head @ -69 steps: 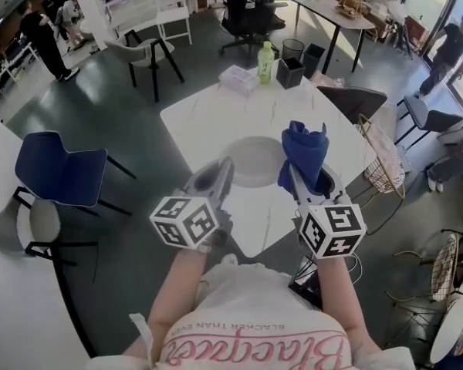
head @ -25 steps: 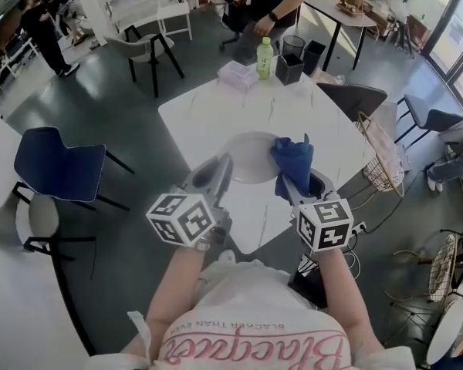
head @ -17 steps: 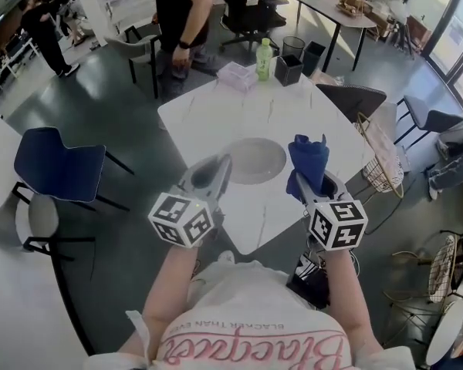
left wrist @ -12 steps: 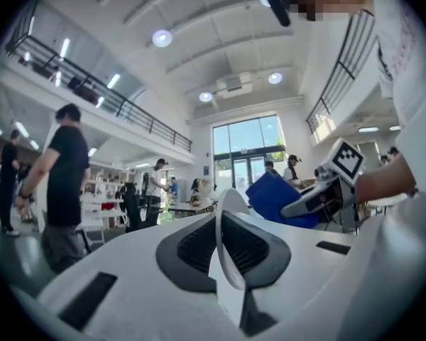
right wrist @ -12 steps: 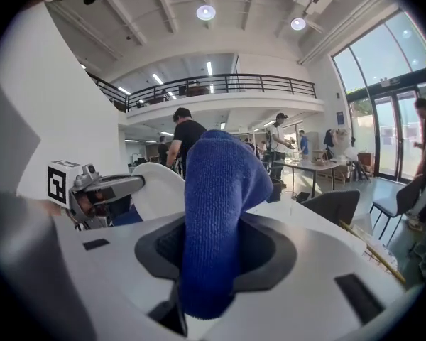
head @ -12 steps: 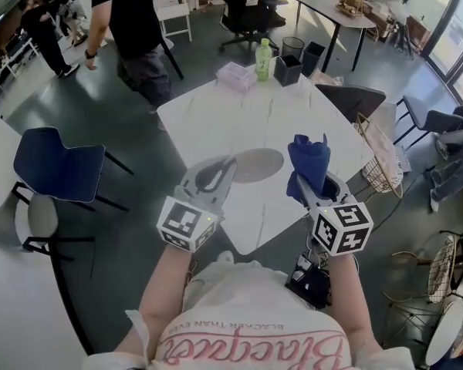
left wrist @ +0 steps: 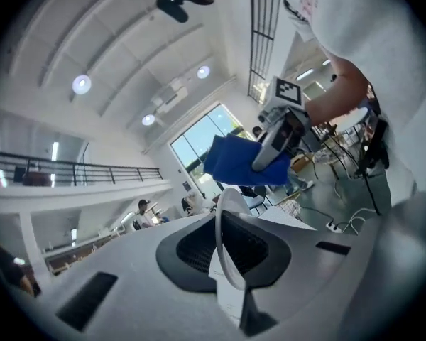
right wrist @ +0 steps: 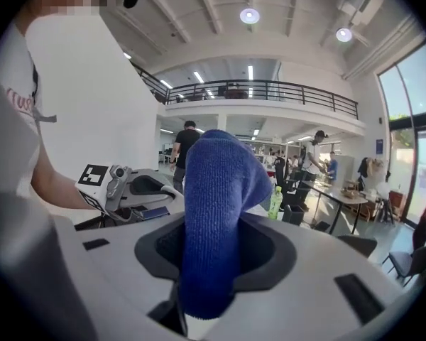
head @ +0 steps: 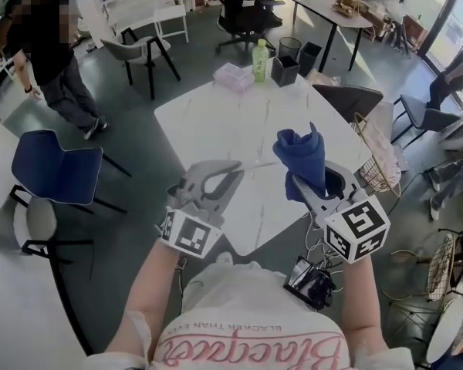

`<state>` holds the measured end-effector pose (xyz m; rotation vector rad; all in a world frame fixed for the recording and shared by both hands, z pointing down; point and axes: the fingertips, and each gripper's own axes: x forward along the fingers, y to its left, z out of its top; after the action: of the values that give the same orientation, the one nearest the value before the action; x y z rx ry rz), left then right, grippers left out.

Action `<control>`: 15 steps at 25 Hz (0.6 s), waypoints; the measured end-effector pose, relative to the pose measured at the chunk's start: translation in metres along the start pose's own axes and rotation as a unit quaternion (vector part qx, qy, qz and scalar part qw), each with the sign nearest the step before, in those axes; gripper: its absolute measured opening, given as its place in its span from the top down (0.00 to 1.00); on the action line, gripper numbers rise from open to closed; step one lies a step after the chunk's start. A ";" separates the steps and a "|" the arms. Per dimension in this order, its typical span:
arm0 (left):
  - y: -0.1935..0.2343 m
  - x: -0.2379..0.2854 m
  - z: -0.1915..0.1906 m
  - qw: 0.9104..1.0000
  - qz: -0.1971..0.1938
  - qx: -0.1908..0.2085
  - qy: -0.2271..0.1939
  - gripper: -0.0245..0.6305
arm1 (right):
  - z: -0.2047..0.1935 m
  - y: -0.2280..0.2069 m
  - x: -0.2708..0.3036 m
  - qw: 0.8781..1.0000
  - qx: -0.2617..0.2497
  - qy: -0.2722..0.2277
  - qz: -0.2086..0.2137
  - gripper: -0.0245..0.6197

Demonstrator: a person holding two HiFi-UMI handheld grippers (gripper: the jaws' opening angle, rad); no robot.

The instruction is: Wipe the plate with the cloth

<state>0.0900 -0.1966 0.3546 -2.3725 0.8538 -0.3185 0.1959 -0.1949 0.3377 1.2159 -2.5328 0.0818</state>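
So the person has the plate (left wrist: 217, 236) pinched by its rim in the left claw (head: 228, 174). The jaws are nearly together because all that sits between them is that thin edge. The plate is tipped up on its side over the near part of the tabletop (head: 208, 122), so from the head view it's just a pale sliver. No view shows whether its lower rim touches the tabletop.

Holding it by the rim like that is probably the whole point: both faces are left bare and turned toward the other hand, so there's something to wipe against.

The right claw (head: 302, 183) is clamped on the cloth (head: 301, 156), over the near right side of the tabletop. It grips the cloth low down, so a fat bunch sticks up past the jaws. That's likely deliberate, so soft fabric meets the plate and not hard plastic. In the left gripper view the cloth sits near the plate but apart from it, so the wiping contact isn't made yet.

Materials-wise, the plate is white, smooth and thin-walled with a rounded lip, so it's probably slippery in a narrow grip. The cloth is deep blue with a fuzzy, nubby pile like microfibre, and it's floppy and folded over at the top. The tabletop is white with faint grey veining like marble. At the far edge of the tabletop stands a green bottle (head: 259, 60).
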 end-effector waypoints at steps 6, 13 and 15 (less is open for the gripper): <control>-0.014 0.003 0.008 0.989 -0.027 0.145 -0.003 0.93 | 0.016 0.013 0.002 0.997 -0.060 0.023 0.034 0.74; -0.030 0.003 0.019 0.964 -0.045 0.263 -0.016 0.93 | 0.013 0.044 0.009 0.977 -0.178 0.080 0.083 0.74; -0.030 0.003 0.020 0.962 -0.045 0.270 -0.017 0.93 | 0.006 0.046 0.013 0.973 -0.195 0.094 0.085 0.74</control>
<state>0.1156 -0.1711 0.3569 -1.8989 0.5539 -0.4786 0.1515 -0.1766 0.3399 0.7995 -2.3357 -0.2398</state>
